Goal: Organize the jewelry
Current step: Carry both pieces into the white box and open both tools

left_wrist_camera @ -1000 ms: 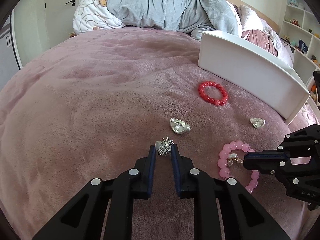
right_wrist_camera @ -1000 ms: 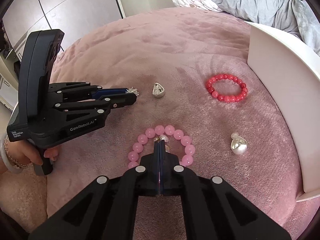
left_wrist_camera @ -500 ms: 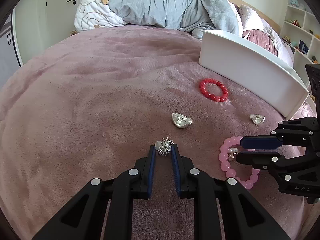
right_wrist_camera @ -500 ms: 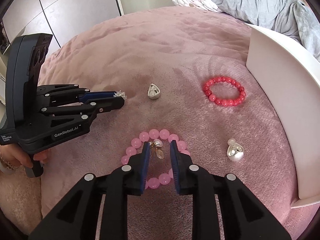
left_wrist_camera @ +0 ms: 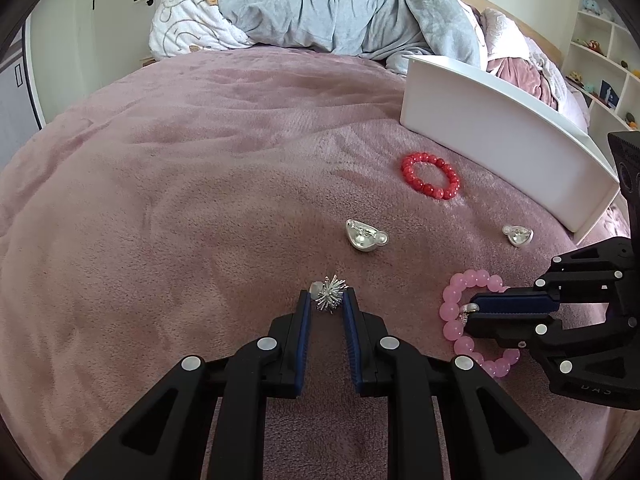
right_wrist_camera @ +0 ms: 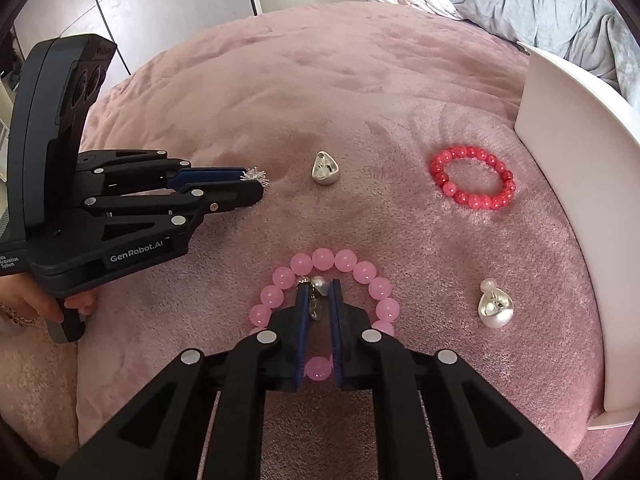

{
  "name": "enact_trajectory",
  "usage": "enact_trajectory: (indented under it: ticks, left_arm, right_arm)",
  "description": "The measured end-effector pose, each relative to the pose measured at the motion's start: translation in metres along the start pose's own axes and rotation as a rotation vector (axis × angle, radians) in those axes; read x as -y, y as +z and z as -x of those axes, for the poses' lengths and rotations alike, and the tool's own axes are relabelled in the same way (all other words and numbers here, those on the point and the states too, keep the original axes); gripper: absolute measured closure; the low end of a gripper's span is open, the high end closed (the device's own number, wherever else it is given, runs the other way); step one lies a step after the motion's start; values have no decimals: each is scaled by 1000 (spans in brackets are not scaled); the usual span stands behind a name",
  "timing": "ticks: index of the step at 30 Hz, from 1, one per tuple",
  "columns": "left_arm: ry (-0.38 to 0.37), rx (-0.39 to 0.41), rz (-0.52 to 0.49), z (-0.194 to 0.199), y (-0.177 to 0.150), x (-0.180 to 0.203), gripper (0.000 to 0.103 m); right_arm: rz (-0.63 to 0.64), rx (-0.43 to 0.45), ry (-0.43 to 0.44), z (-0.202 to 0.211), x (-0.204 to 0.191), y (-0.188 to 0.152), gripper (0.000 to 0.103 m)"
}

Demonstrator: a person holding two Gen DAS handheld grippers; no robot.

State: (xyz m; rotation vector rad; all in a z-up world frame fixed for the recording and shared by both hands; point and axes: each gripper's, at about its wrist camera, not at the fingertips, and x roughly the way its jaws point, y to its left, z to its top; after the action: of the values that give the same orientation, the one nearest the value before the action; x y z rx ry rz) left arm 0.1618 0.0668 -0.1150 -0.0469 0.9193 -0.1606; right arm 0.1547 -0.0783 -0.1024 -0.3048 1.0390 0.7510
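Risk on the bed (left_wrist_camera: 180, 200): my left gripper (left_wrist_camera: 327, 300) pinches a spiky brooch (left_wrist_camera: 330, 298) by its tips; my right gripper (right_wrist_camera: 318, 294), jaws narrowly apart around an earring (right_wrist_camera: 318, 286), may snag the pink bracelet (right_wrist_camera: 344, 262).

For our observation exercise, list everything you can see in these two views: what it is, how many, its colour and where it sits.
Red bead bracelet: one, red, on the blanket near the white tray.
Pink bead bracelet: one, pale pink, on the blanket around the right claw's tips.
Pearl charm earring: one, silver and white, inside the pink loop between the right claw's fingers.
Silver earrings: two, silver with pearl, apart on the blanket.
Spiky earring: one, silver, between the left claw's fingertips.
White tray: one, white, far right.
Blanket: one, pink plush.
Duvet: one, grey, far end.
Left claw: one, black and blue.
Right claw: one, black and blue.
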Motion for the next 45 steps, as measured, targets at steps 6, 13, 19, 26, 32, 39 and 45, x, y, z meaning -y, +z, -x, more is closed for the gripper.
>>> enact_trajectory:
  ticks: [6,13,19,26,32,39,45]
  left_arm:
    - [7,11,-9,10,3,5,82]
    - [14,54,-41,35,14,19,82]
    - [10,118,-77,63,33,40,82]
    - [-3,183,-157,95,62,81,82]
    - [-32,230,-228,113,91,122,82]
    - [-64,256,-282,113,131,168,82]
    - [-89,253,-318,94,166,204,82]
  right_arm:
    - [-24,37,10,21,3,-3,93]
    - [-38,120,-3,62,8,-3,93]
    - [-57,210,-34,108,17,-3,93]
    - [-84,321,-94,166,39,-3,93]
    - [-128,403,-140,216,68,-6,93]
    - [-184,465,-183,255,111,-8,93]
    - [-233,470,-205,267,147,-9,93]
